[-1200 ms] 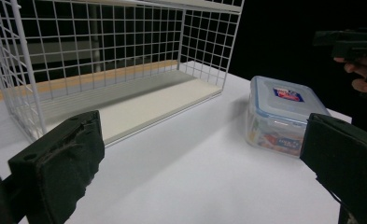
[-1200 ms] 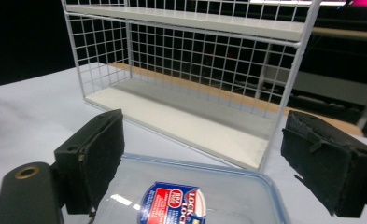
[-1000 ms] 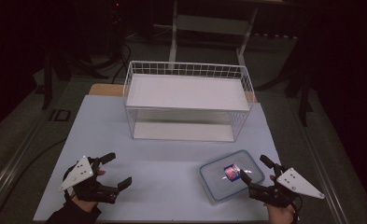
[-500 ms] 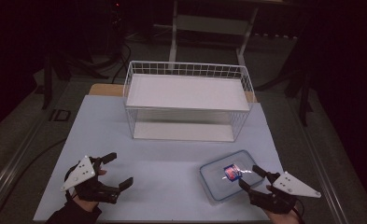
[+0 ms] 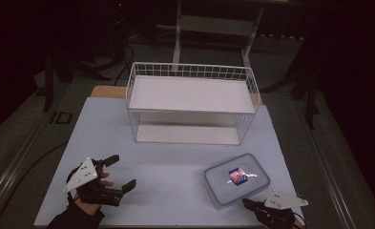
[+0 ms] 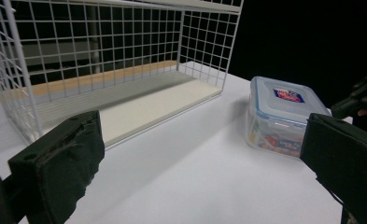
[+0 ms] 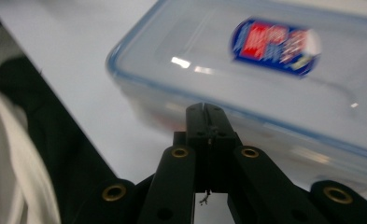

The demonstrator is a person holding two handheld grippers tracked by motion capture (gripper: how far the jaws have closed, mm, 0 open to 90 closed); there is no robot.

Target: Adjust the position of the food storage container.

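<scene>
1 white wire basket (image 5: 191,102), rectangular, back-middle of the white surface (image 5: 171,176) | 1 clear plastic lidded container (image 5: 236,179), rounded corners, blue rim, front right | left claw (image 5: 119,172) wide open, front left | right claw (image 5: 248,204) pinched closed just beside the container's near edge

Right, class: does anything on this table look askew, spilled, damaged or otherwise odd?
Only one thing: the lidded plastic container sits turned at an angle to the table edges, while the wire basket stands square. Its lid is on, nothing is spilled, and nothing looks damaged.
</scene>
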